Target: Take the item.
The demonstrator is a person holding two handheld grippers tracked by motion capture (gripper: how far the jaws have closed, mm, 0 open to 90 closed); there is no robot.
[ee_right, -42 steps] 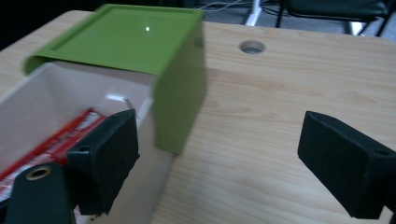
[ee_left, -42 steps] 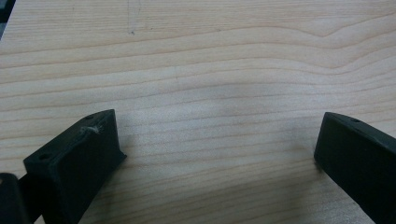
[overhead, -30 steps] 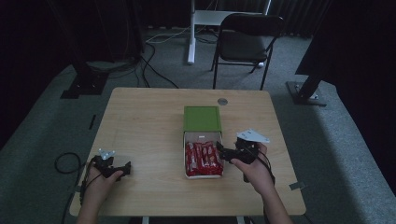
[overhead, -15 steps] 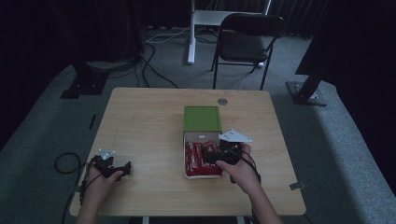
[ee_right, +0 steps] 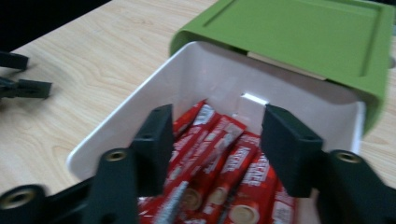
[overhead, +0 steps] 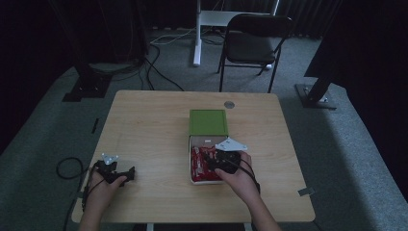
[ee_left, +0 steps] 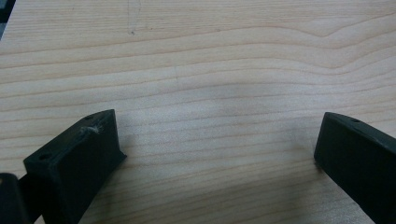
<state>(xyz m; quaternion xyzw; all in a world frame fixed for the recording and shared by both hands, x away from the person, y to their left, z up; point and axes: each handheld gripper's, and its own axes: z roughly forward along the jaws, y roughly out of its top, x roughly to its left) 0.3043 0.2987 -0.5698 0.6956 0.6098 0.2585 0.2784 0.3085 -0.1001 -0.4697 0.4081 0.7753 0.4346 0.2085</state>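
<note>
High view over the table [overhead: 144, 125] from above — gripper views close, one on its wood, one on the box [ee_right: 210, 79].

Sachets [ee_right: 224, 158] lie in the box [ee_right: 116, 130] under my right gripper [overhead: 211, 161]; lid [overhead: 208, 122] behind; my left gripper [overhead: 126, 174] far left.

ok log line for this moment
right gripper: over red sachets in white box, jaws just closing, nothing gripped | left gripper: open, on table
</note>
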